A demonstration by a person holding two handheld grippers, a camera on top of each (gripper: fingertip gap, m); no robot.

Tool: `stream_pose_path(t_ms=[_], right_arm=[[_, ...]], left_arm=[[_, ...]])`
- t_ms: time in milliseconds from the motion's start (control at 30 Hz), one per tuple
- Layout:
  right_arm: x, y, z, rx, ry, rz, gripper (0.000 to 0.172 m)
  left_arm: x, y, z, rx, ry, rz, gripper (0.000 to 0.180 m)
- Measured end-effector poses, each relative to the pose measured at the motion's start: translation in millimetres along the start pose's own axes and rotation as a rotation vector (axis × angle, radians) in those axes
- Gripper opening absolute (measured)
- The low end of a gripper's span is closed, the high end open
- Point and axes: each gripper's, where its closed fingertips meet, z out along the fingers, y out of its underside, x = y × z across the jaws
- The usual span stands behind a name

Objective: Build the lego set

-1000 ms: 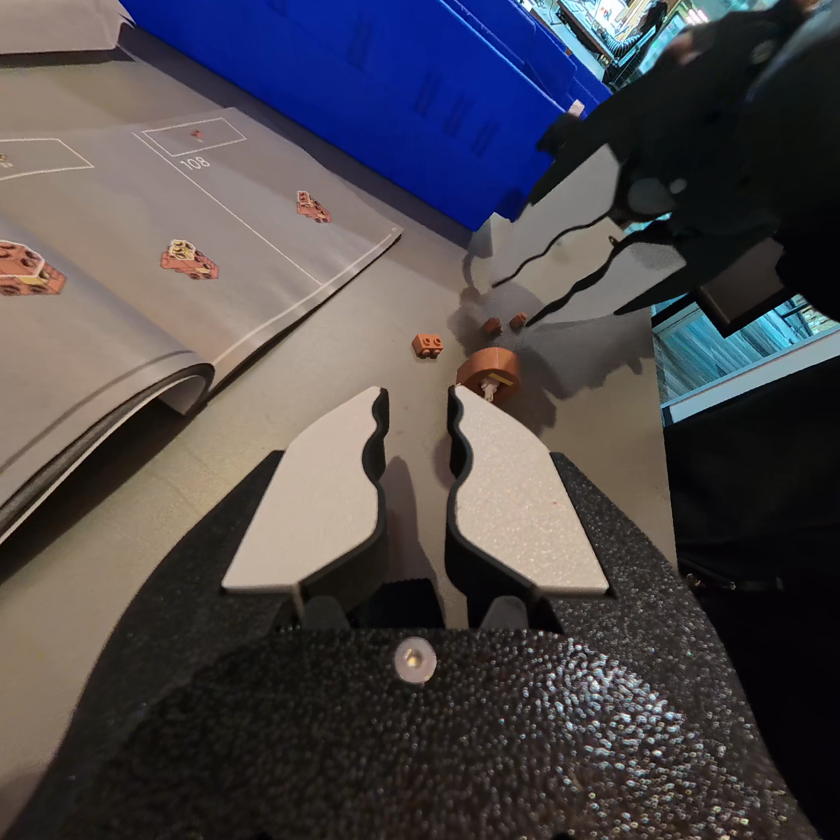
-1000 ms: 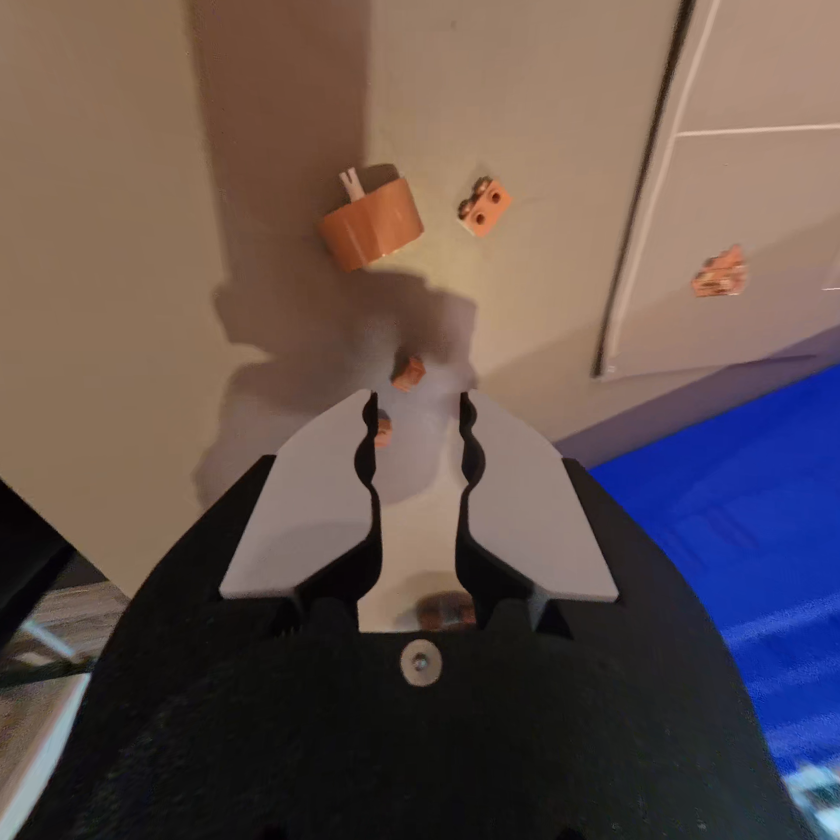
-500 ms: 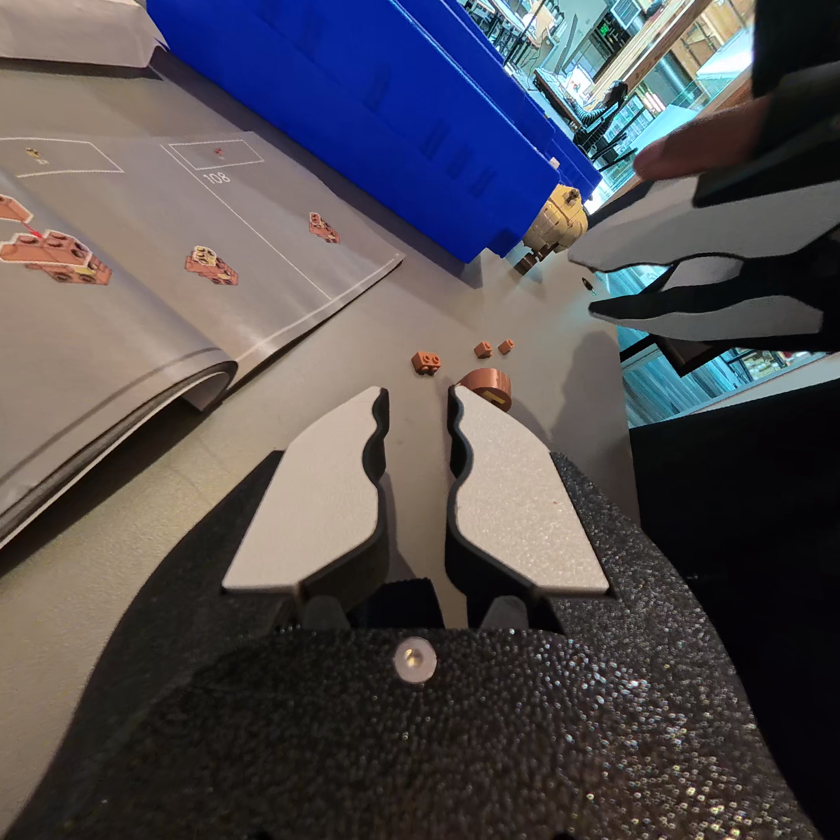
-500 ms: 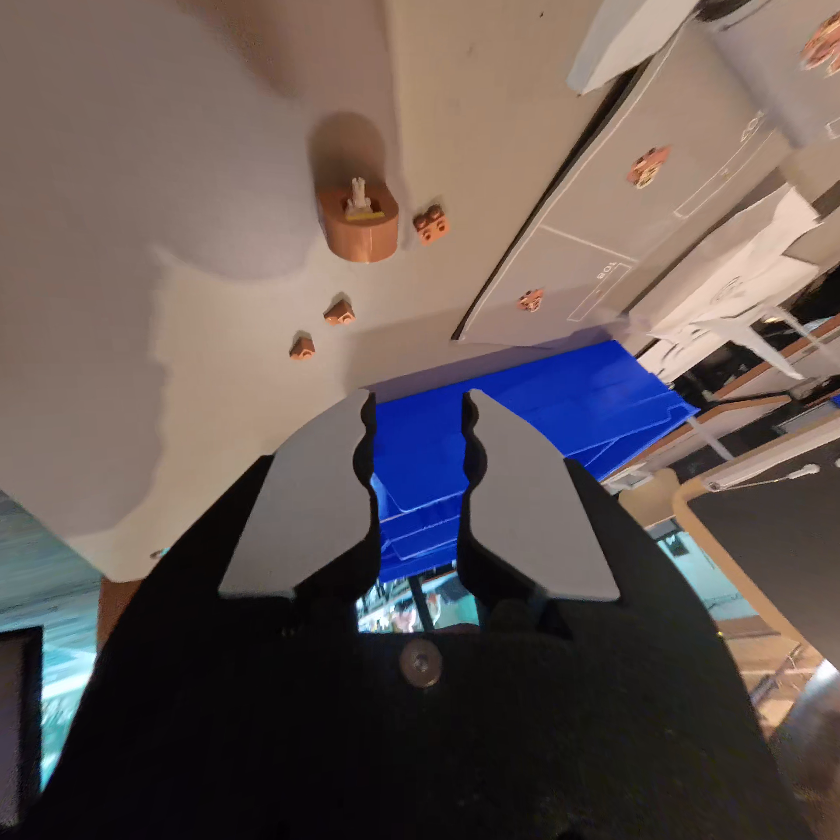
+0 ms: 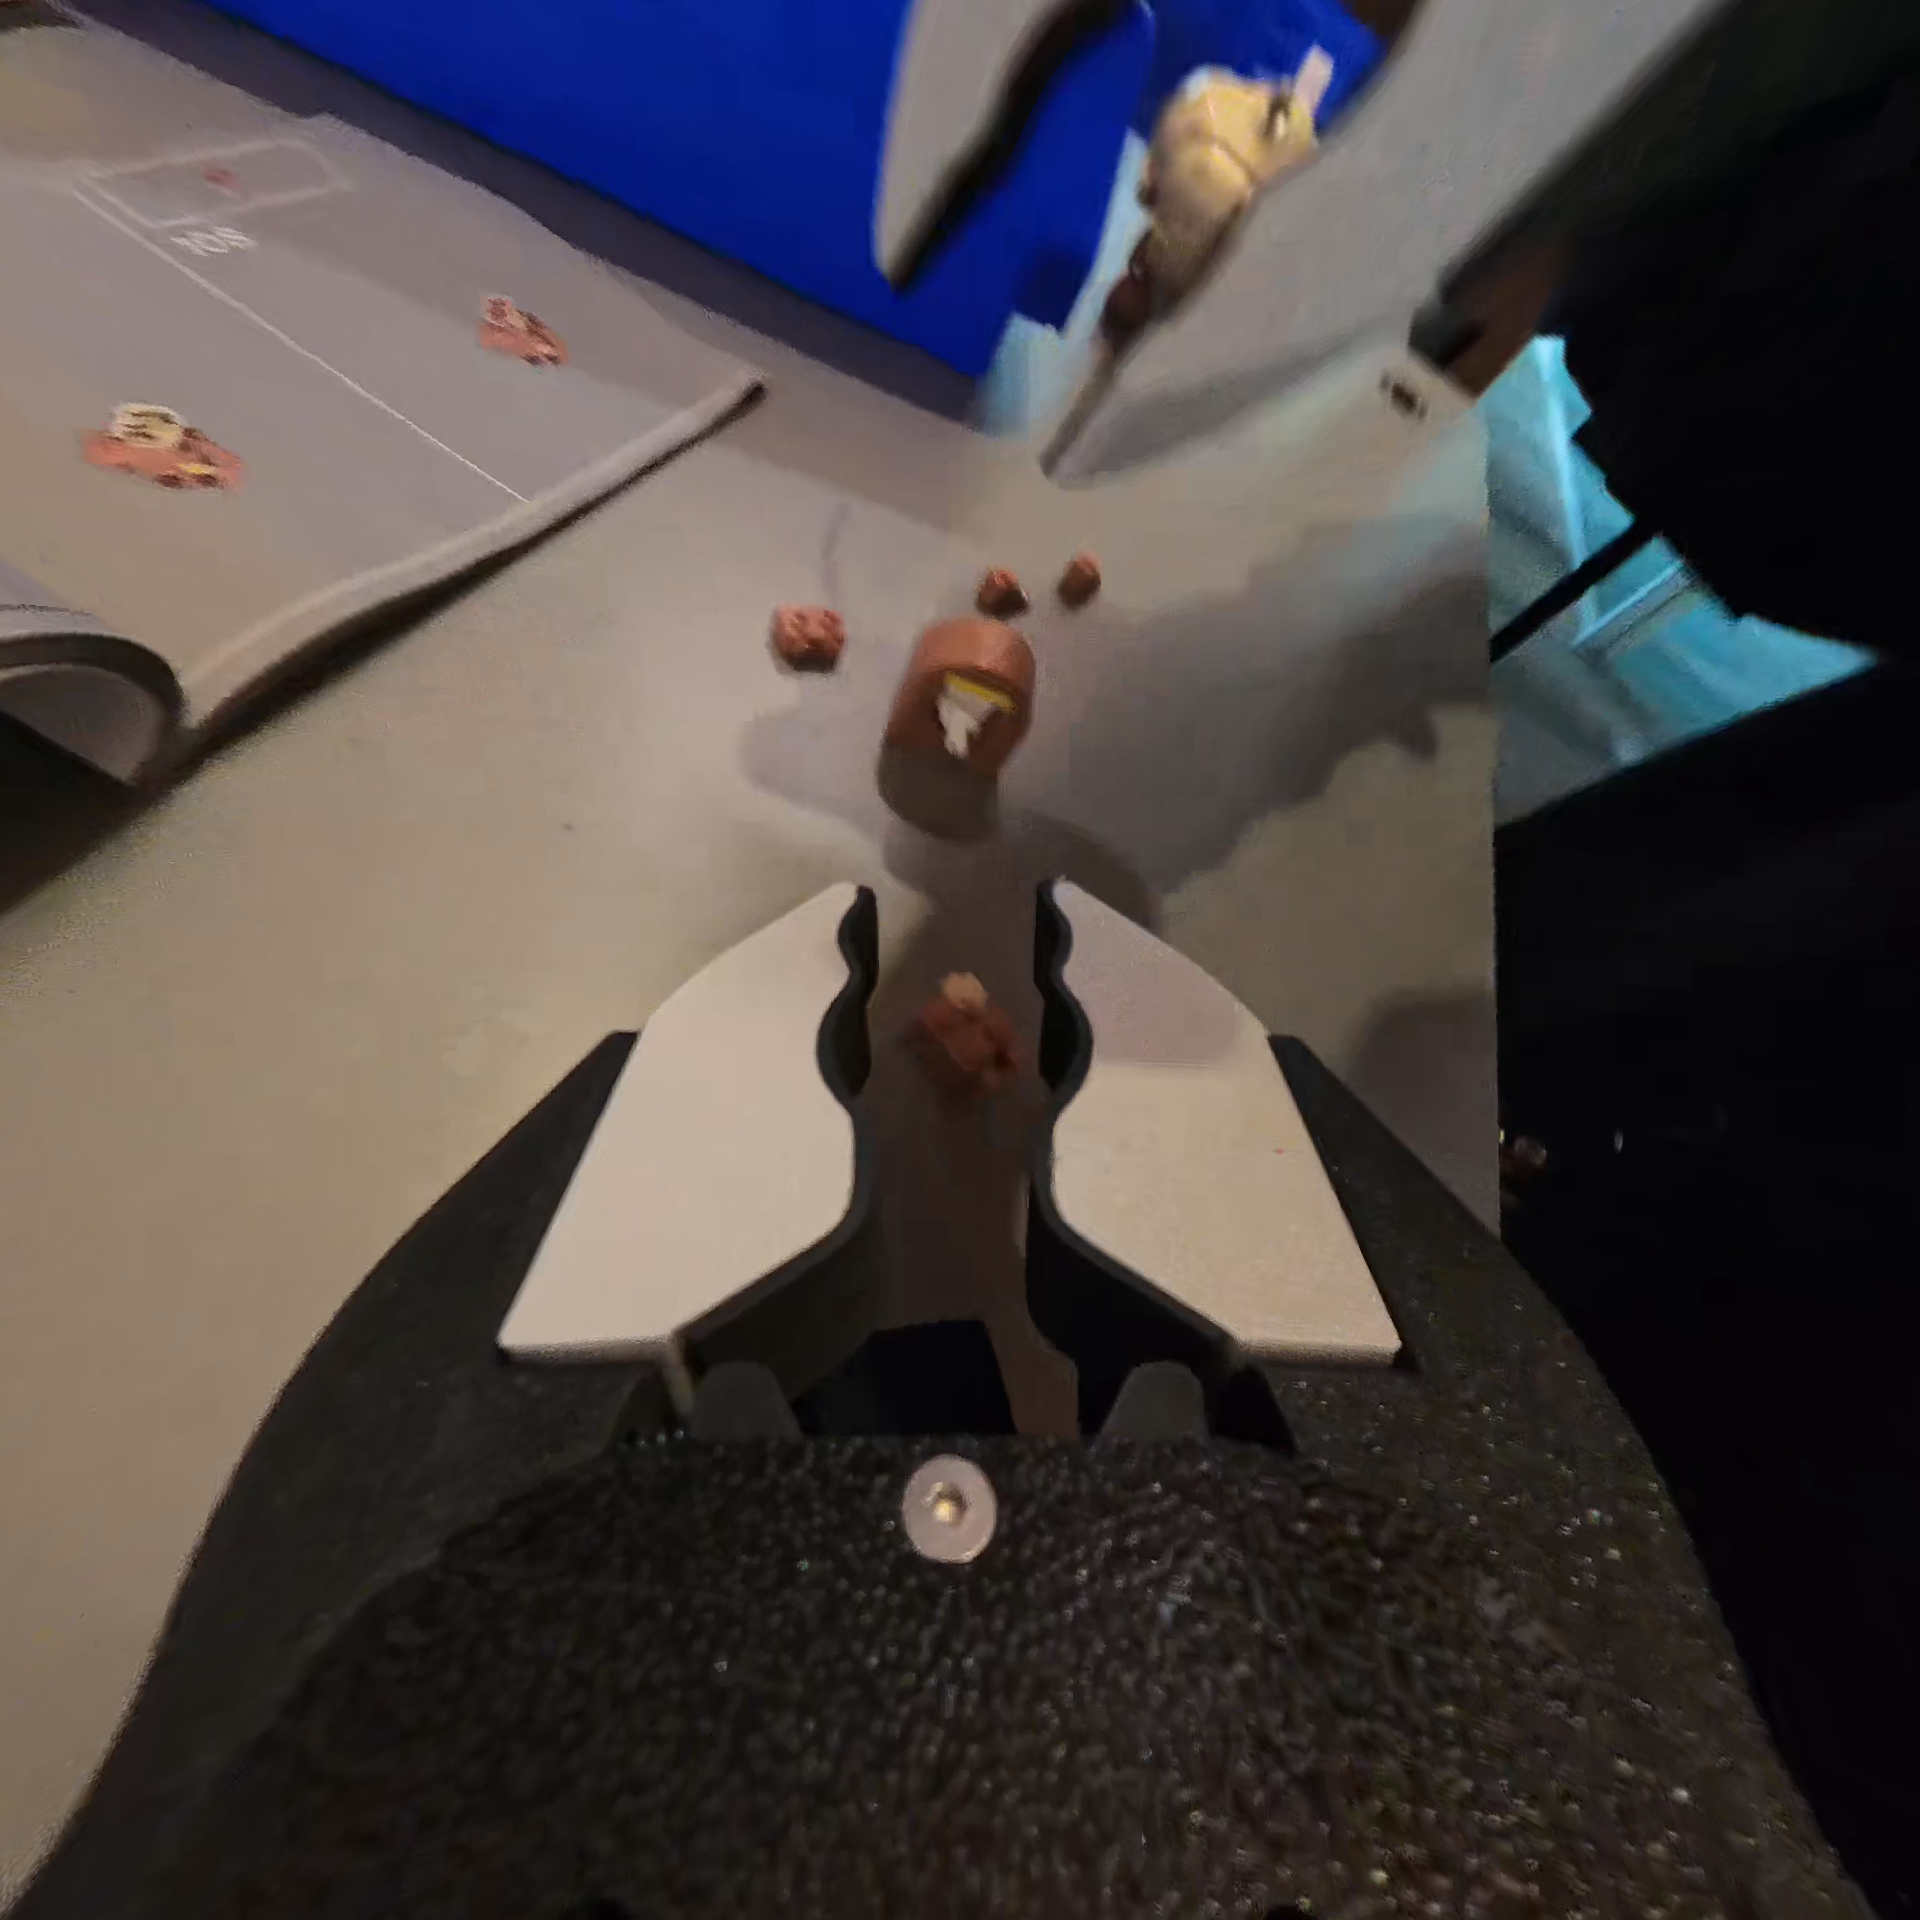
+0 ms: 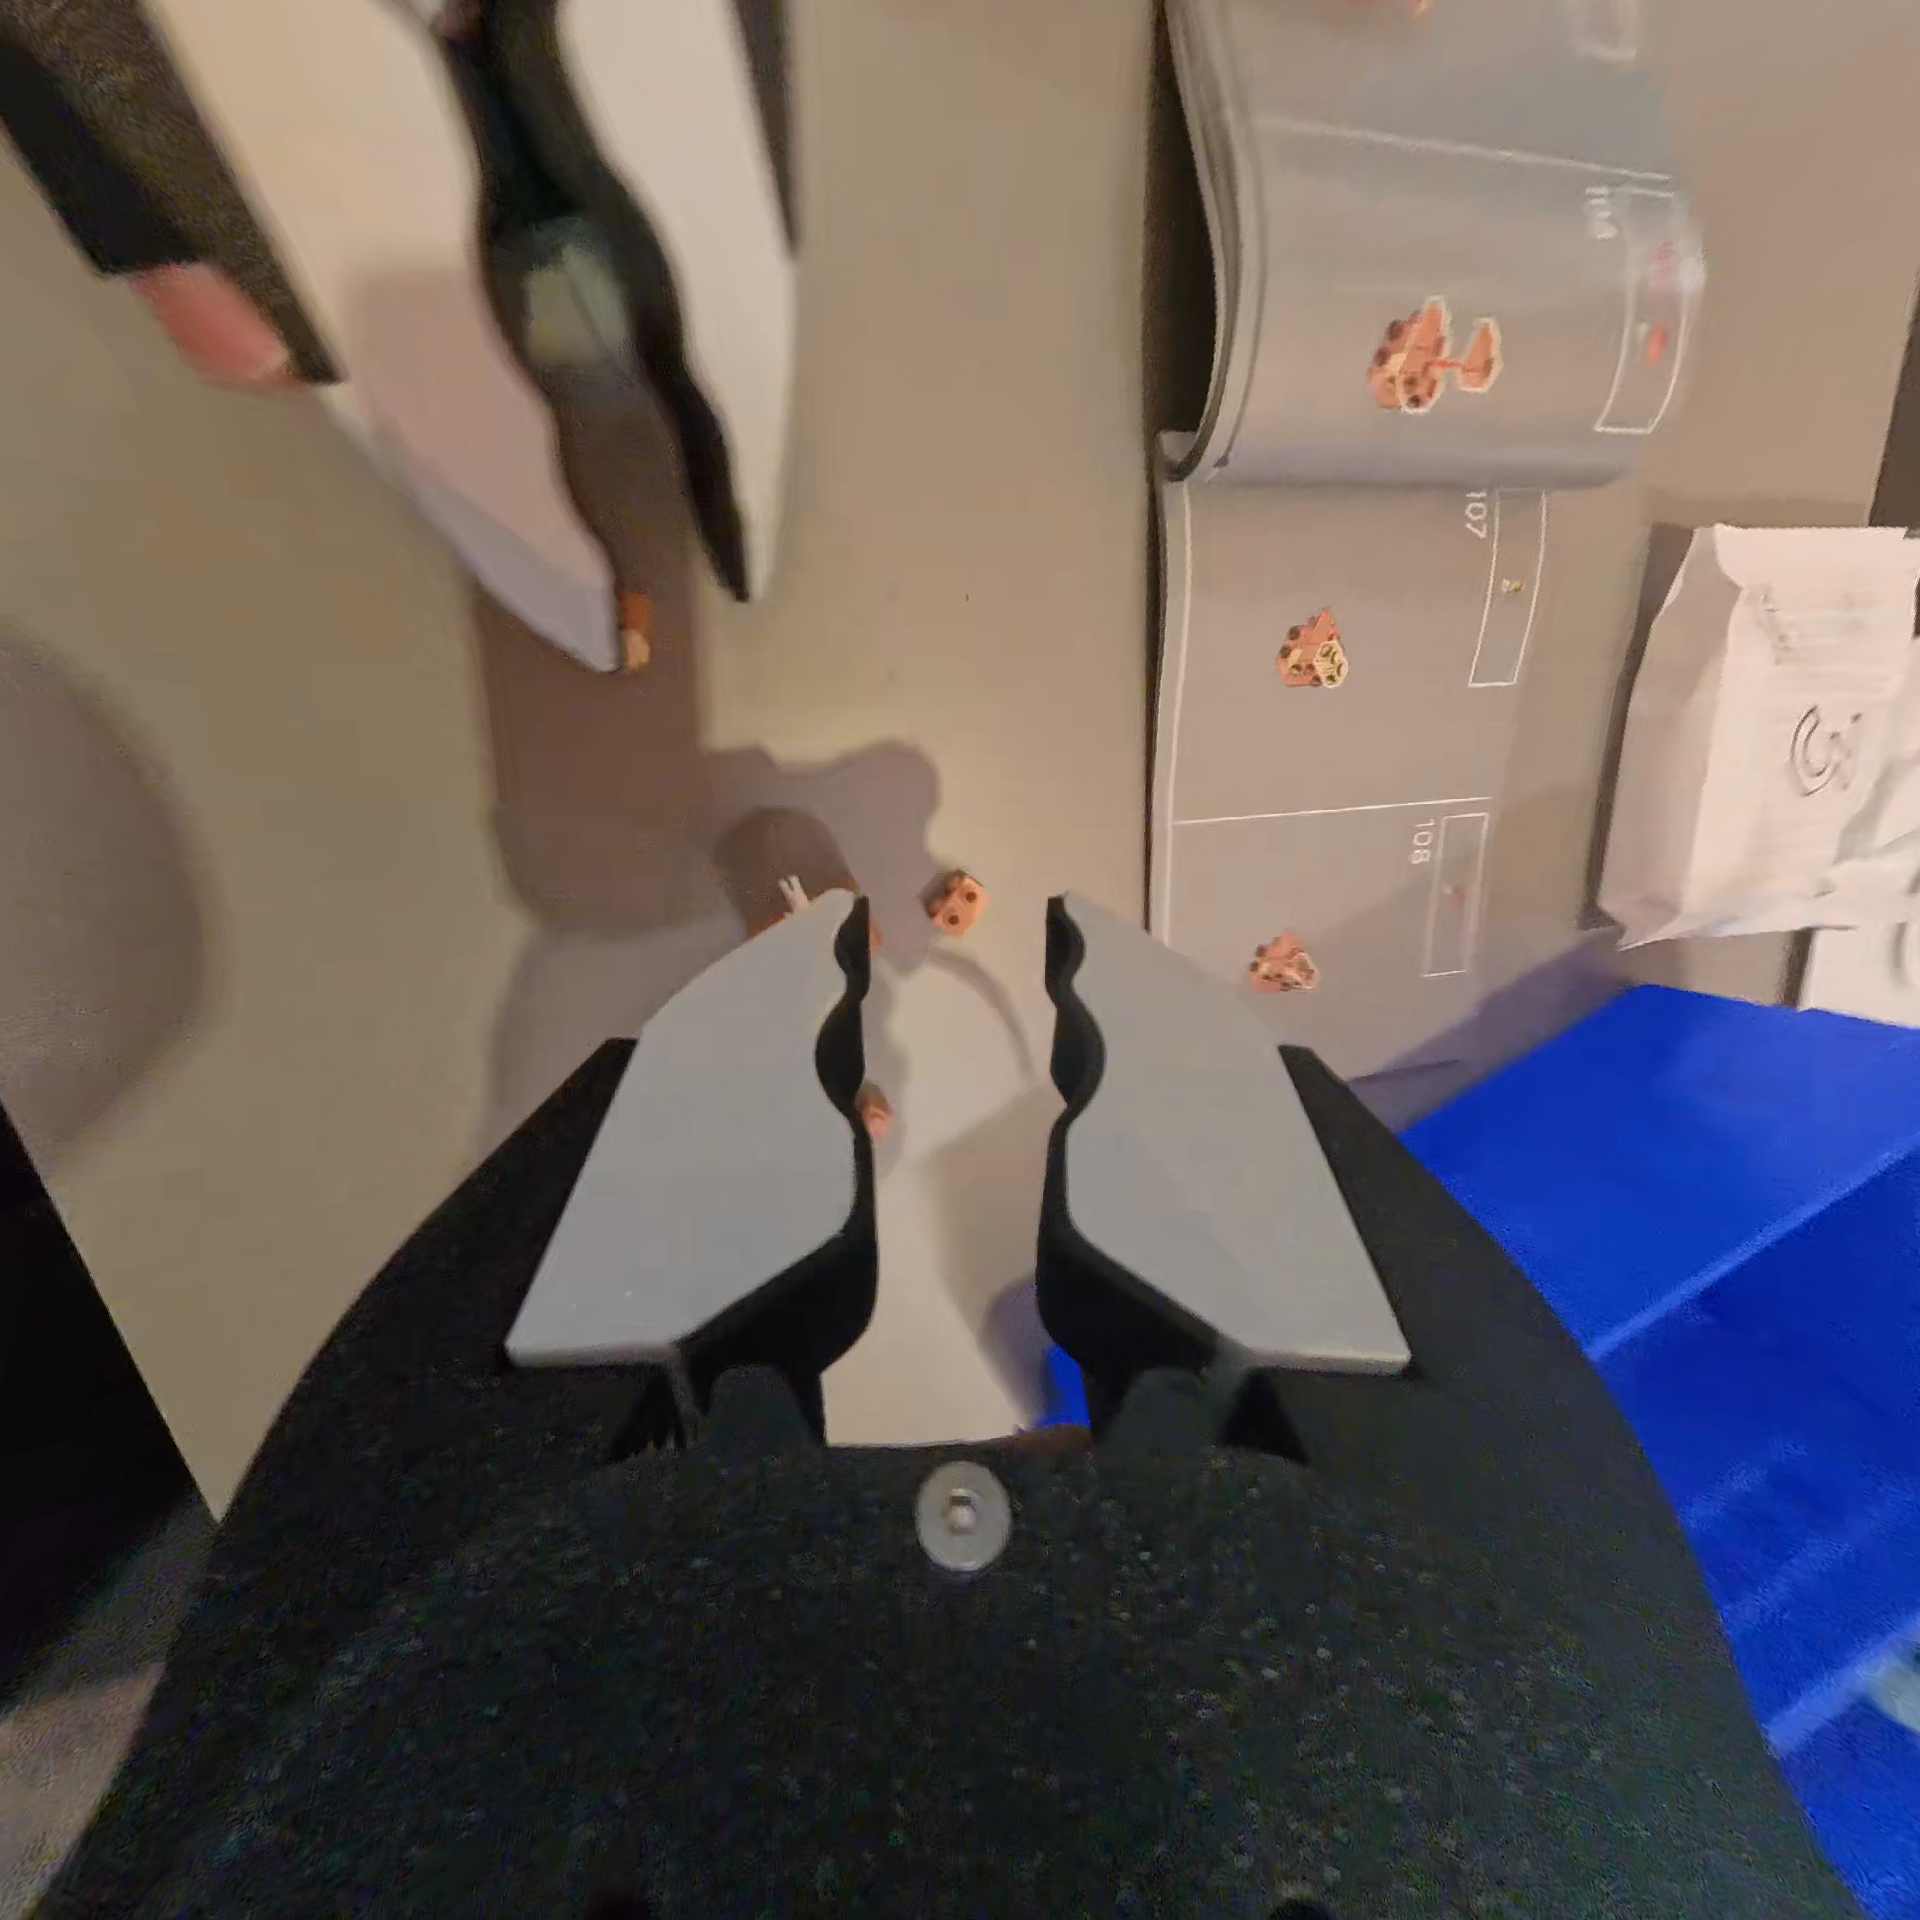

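Over the grey table (image 5: 312, 935), in the left view, the left gripper (image 5: 956, 904) hangs with its jaws partly open. A small brown bit (image 5: 961, 1039) sits between them. I see a gap on each side of it, so nothing is squeezing it. I cannot tell if it lies on the table or is in the air. The picture is blurry.

Just ahead stands a round brown piece (image 5: 961, 686). Past it lie a brick (image 5: 805, 634) and two tiny bits (image 5: 1003, 592). Everything is small and close together, so I think slow, gentle moves are best here. The jaws should come straight around one thing only.

To the left lies an open book (image 5: 364, 416), and a blue bin (image 5: 675, 104) stands behind it. The right gripper (image 5: 977, 364) hangs up ahead, in front of a tan model (image 5: 1216, 156). On the right the table ends close by. The most open room is on the left, before the book.

From the right view, the right gripper (image 6: 951, 904) is partly open too and holds nothing. The brick (image 6: 956, 904) lies just past its tips, and one tiny bit (image 6: 873, 1107) lies by its left finger. That finger hides part of the round piece (image 6: 779, 862). The left gripper (image 6: 675, 623) is near, so the two could bump. A white bag (image 6: 1766, 727) lies beyond the book.
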Motion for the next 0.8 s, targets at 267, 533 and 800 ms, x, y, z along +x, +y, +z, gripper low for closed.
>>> stream_pose_path(t_ms=[267, 533, 800], right_arm=[[-26.2, 44.2, -4.7, 0.235, 0.013, 0.27, 0.031], [-42.5, 80.4, 2.5, 0.344, 0.041, 0.506, 0.031], [-15.2, 62.8, 7.3, 0.42, 0.027, 0.509, 0.026]], left_arm=[[6.6, 34.5, -11.8, -0.218, -0.082, 0.172, 0.032], [33.9, 38.1, 6.5, -0.26, 0.035, 0.165, 0.031], [5.7, 2.3, -8.5, -0.194, -0.03, 0.26, 0.03]])
